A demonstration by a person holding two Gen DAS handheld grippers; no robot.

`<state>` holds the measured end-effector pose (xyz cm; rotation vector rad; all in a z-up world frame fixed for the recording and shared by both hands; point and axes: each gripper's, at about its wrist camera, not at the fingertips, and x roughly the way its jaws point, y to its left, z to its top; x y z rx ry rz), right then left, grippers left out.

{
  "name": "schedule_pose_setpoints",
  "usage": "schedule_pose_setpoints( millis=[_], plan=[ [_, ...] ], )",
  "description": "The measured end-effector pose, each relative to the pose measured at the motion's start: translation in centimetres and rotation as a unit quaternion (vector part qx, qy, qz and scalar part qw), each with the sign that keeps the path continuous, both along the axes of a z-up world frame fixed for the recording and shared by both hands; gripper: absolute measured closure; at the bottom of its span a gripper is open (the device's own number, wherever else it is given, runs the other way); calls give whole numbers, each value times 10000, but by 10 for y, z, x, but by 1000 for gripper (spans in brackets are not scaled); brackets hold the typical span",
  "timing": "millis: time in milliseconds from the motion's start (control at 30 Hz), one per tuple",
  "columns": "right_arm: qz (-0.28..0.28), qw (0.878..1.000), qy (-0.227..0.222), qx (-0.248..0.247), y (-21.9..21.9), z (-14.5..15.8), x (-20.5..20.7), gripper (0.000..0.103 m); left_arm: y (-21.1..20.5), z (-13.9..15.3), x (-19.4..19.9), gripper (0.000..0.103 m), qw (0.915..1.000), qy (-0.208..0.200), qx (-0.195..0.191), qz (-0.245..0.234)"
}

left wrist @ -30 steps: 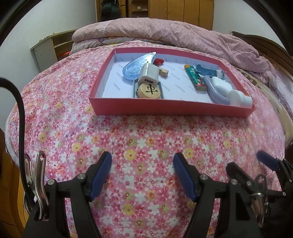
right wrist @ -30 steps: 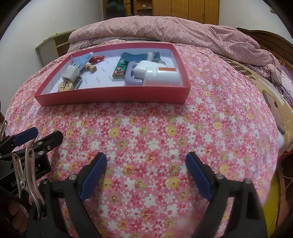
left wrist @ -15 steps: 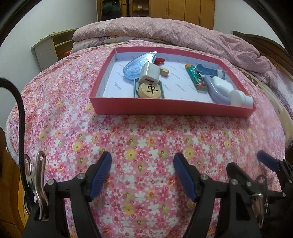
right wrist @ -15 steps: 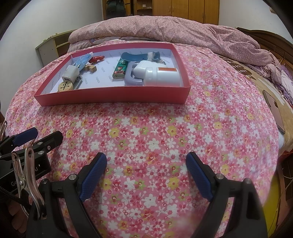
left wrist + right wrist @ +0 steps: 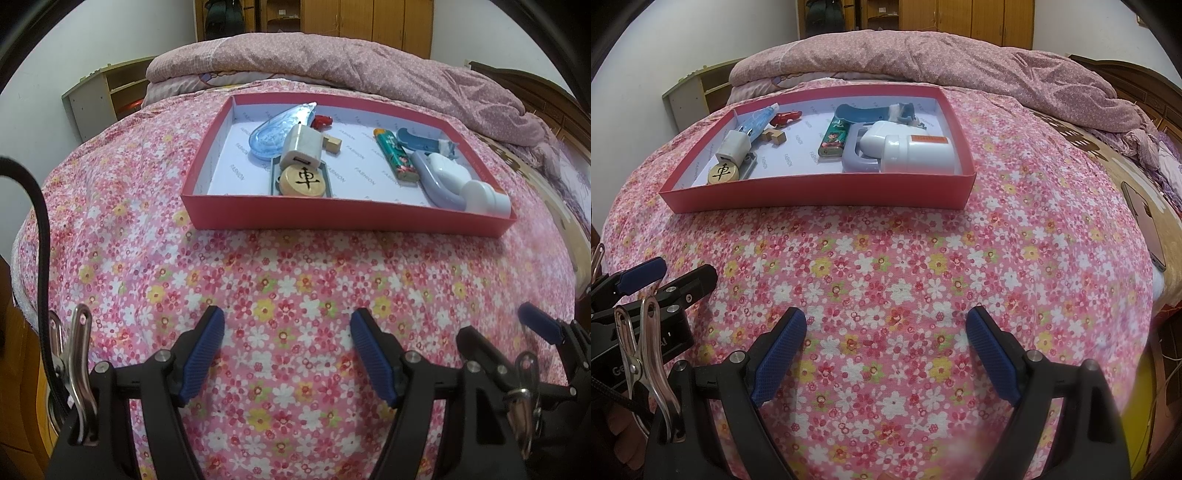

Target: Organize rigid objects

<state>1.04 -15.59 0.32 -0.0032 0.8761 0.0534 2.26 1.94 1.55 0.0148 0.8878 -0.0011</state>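
A shallow red tray lies on the flowered bedspread, well ahead of both grippers. In it lie a wooden chess piece, a white charger plug, a clear blue teardrop case, a small wooden block, a small red toy car, a green lighter, a blue clip and a white and lilac device. My left gripper is open and empty. My right gripper is open and empty.
A folded pink quilt lies behind the tray. A phone lies on the brown cover at the right. A small shelf stands at the far left by the wall. Wooden wardrobes stand at the back.
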Motion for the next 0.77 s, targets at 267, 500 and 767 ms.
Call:
schedule_pose_setpoints(
  millis=[267,500,767],
  plan=[
    [-4,10000,-4,-2,0,0,0,12,0,0,-1,28,10000,4,-6,-1],
    [25,10000,4,-26,0,1,1,11,1,1,-2,27,10000,-1,-22,7],
    [30,10000,-6,-35,0,1,2,8,0,2,-6,27,10000,-2,2,4]
  ],
)
